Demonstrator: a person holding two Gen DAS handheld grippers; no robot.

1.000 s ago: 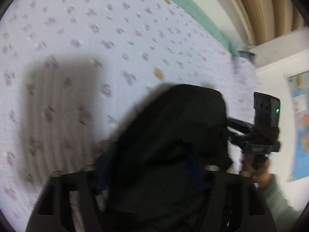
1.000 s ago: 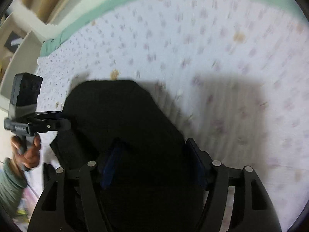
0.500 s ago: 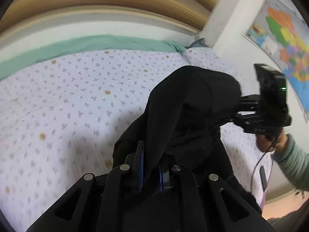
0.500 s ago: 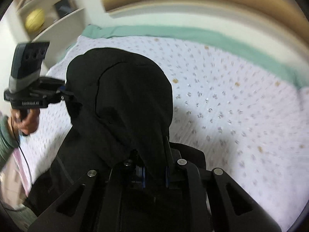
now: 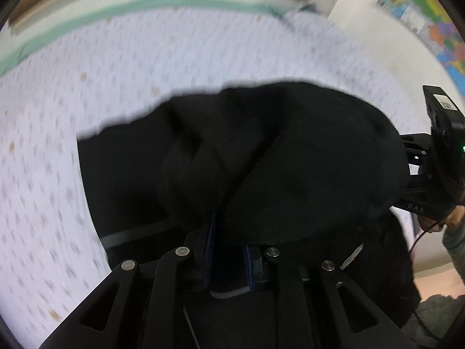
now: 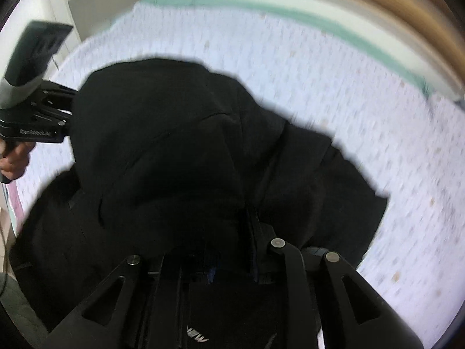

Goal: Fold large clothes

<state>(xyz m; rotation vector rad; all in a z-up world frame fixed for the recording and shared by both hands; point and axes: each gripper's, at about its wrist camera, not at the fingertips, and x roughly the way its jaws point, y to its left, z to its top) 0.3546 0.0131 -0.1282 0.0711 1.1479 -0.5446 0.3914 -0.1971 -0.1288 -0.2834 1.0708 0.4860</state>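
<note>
Both the left gripper [image 5: 229, 250] and right gripper [image 6: 232, 250] pinched the black garment [image 5: 261, 157] above the near bedsheet [image 5: 116, 67]; folding looked barely begun, cloth bunched.

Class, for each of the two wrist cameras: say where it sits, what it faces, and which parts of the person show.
Left wrist: on the left gripper, facing the black garment over the flowered bedspread; right gripper and hand at right edge.
Right wrist: on the right gripper, facing the same garment; left hand at left edge.
Shared: garment, bedspread, green border.
</note>
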